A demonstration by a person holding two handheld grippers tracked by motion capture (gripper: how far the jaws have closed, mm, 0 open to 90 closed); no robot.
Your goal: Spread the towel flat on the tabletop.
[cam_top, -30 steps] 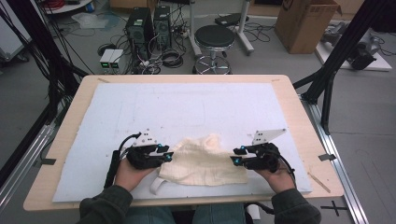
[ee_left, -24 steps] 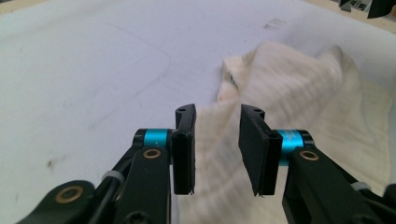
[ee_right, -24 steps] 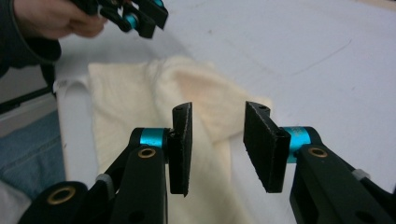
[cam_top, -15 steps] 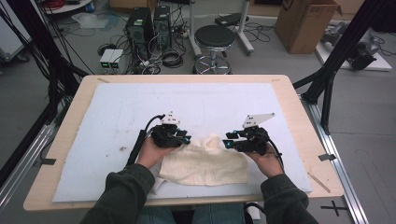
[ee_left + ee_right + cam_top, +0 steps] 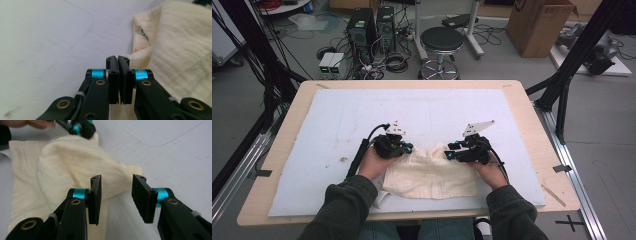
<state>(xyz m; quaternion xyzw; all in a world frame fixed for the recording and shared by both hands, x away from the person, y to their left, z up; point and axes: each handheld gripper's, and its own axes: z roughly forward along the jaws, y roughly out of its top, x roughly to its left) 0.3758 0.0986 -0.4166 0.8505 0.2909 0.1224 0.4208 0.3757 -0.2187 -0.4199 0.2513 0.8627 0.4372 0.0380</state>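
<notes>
Partly hidden: the near edge of the cream cloth [image 5: 432, 175] runs under my sleeves, and my hands cover both of its far corners in the high view. Whether fabric sits between my left gripper's [image 5: 118, 62] jaws I cannot tell; they have just been closing and now meet pad to pad at the cloth's far left corner. My right gripper [image 5: 116, 195] has its jaws partly apart, having opened slightly, straddling the cloth's far right corner without pressing it. Count: one cloth, two grippers, one white mat [image 5: 337, 120] beneath the cloth. Beyond the mat: one black stool [image 5: 441, 42], one cardboard box [image 5: 539, 25].
</notes>
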